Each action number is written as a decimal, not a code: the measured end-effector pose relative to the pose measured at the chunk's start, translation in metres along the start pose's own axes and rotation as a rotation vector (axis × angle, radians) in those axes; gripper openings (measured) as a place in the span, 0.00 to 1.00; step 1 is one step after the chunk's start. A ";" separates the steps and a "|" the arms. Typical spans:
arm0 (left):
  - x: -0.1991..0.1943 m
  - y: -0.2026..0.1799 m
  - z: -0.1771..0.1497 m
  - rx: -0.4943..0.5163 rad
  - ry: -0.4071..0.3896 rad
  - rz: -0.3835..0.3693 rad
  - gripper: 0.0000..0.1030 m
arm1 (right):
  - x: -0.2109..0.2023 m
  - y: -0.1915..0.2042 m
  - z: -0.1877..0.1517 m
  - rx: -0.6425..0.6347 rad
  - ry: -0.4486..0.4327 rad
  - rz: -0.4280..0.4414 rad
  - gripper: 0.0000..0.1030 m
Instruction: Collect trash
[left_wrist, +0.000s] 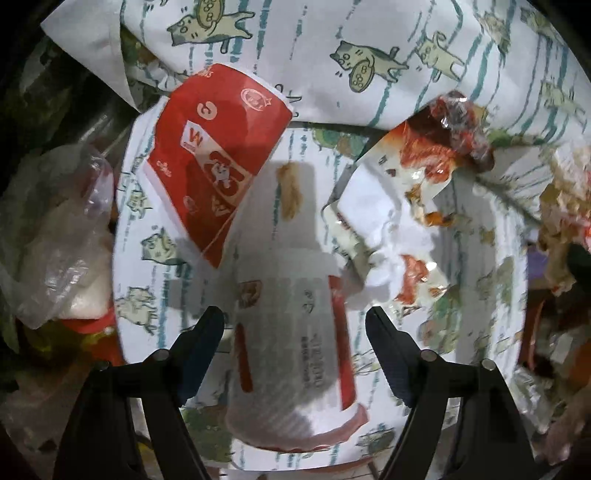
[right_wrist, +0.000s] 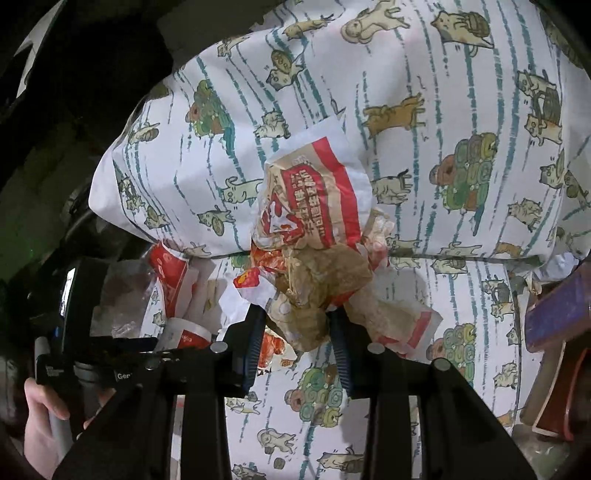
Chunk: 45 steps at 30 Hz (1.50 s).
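only your left wrist view shows the white bottle (left_wrist: 295, 332): it lies blurred on the cat-print cloth (left_wrist: 480, 258) between your left gripper (left_wrist: 294, 317) fingers, which stand spread wide with bare gaps on both sides, not pressing it. the bottle has red side bands, small grey print and a brown smear near its narrow neck. past it a red and white paper carton (left_wrist: 218, 158) tilts against the cloth, a greasy white wrapper (left_wrist: 413, 192) lies to the right, and crumpled clear plastic (left_wrist: 59, 236) sits off the cloth's left edge.

only your right wrist view shows the grab: your right gripper (right_wrist: 297, 325) is pinching a crumpled brown paper wad (right_wrist: 314, 291), held above the cloth. the wad is stained and creased, and a red-and-white printed wrapper (right_wrist: 314, 199) rises from it toward the pillow (right_wrist: 443, 110) behind. at lower left your hand (right_wrist: 40, 417) grips the other tool's handle.
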<state>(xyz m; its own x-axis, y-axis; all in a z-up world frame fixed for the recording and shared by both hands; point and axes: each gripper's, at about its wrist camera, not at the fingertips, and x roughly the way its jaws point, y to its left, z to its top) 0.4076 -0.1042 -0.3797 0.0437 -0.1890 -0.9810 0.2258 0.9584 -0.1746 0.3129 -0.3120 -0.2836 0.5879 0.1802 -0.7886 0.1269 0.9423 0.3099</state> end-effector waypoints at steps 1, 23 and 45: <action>0.002 0.002 0.002 -0.014 0.007 -0.010 0.78 | 0.001 0.002 0.003 0.006 0.005 0.003 0.33; -0.028 -0.004 0.006 -0.051 -0.109 -0.037 0.65 | -0.005 -0.031 0.013 0.053 0.015 -0.021 0.34; -0.063 -0.013 -0.029 -0.018 -0.212 -0.060 0.65 | -0.008 -0.021 0.010 -0.031 0.000 -0.079 0.35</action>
<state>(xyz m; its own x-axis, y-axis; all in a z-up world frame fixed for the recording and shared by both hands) 0.3739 -0.0989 -0.3179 0.2352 -0.2847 -0.9293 0.2170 0.9474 -0.2353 0.3139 -0.3358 -0.2780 0.5771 0.1050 -0.8099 0.1481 0.9618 0.2302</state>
